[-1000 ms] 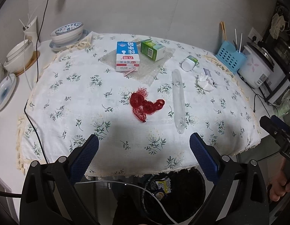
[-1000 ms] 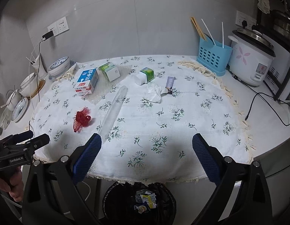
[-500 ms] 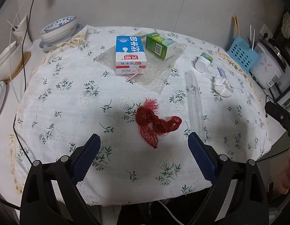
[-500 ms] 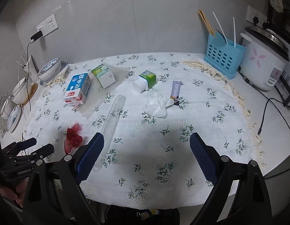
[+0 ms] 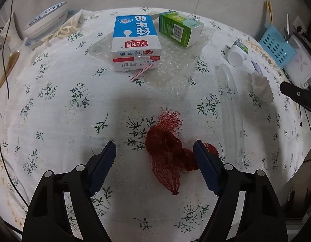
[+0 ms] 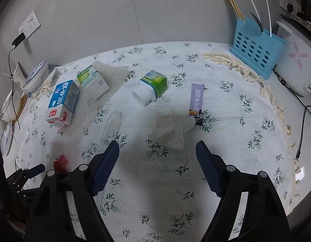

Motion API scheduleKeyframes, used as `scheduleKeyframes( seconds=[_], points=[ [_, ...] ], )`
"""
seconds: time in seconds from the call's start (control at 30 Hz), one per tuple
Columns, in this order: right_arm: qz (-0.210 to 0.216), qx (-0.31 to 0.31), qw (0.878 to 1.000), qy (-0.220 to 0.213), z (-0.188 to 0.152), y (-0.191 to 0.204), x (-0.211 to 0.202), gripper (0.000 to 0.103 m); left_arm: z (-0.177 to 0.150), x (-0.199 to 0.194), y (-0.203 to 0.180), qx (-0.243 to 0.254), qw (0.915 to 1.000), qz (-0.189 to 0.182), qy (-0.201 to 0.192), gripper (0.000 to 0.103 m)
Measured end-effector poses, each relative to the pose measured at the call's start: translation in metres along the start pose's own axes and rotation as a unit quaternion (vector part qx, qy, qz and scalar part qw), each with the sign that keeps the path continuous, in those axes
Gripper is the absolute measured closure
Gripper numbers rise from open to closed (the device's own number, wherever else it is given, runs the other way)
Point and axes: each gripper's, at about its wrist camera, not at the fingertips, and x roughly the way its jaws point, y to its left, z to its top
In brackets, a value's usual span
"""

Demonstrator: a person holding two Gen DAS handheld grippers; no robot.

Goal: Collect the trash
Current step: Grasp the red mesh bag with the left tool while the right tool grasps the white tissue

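A: Netting first, from the left wrist. Our left gripper (image 5: 154, 150) has its jaws apart, just been narrowing, around the red mesh bag (image 5: 167, 153); the right pad overlaps it, no squeeze yet. We could snag the tablecloth (image 5: 54, 104) too.

B: From the right wrist, our right gripper (image 6: 157, 150) also stands apart, closing, empty, short of the crumpled tissue (image 6: 171, 130). We might pinch only 1 loose fold and drop it.
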Motion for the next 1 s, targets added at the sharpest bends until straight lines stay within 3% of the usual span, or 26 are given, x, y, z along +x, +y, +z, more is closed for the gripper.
scheduleKeyframes(
  seconds=[0.27, 0.47, 0.57, 0.63, 0.73, 0.8, 1.0],
  points=[
    [-0.001, 0.03, 0.999, 0.044, 0.015, -0.014, 0.047, 0.042, 0.004, 0.013, -0.01, 0.009, 0.9997, 0.005, 0.022, 0.048],
    [0.009, 0.047, 0.997, 0.068, 0.014, -0.018, 0.066, 0.053, 0.007, 0.014, -0.009, 0.007, 0.9995, 0.017, 0.027, 0.07],
    [0.01, 0.047, 0.996, 0.073, 0.012, -0.016, 0.069, 0.062, 0.008, 0.014, -0.006, 0.001, 0.9995, 0.015, 0.029, 0.081],
    [0.009, 0.046, 0.996, 0.076, 0.012, -0.015, 0.072, 0.073, 0.008, 0.013, -0.005, 0.001, 0.9995, 0.013, 0.028, 0.086],
    [0.005, 0.048, 0.996, 0.076, 0.012, -0.014, 0.072, 0.088, 0.009, 0.012, -0.001, -0.001, 0.9996, 0.01, 0.026, 0.088],
    [0.007, 0.05, 0.996, 0.075, 0.011, -0.015, 0.072, 0.092, 0.009, 0.01, 0.001, -0.003, 0.9997, 0.009, 0.023, 0.088],
    [0.007, 0.047, 0.997, 0.058, 0.01, -0.016, 0.059, 0.094, 0.01, 0.004, 0.009, -0.012, 0.9998, -0.003, 0.014, 0.088]
  ],
)
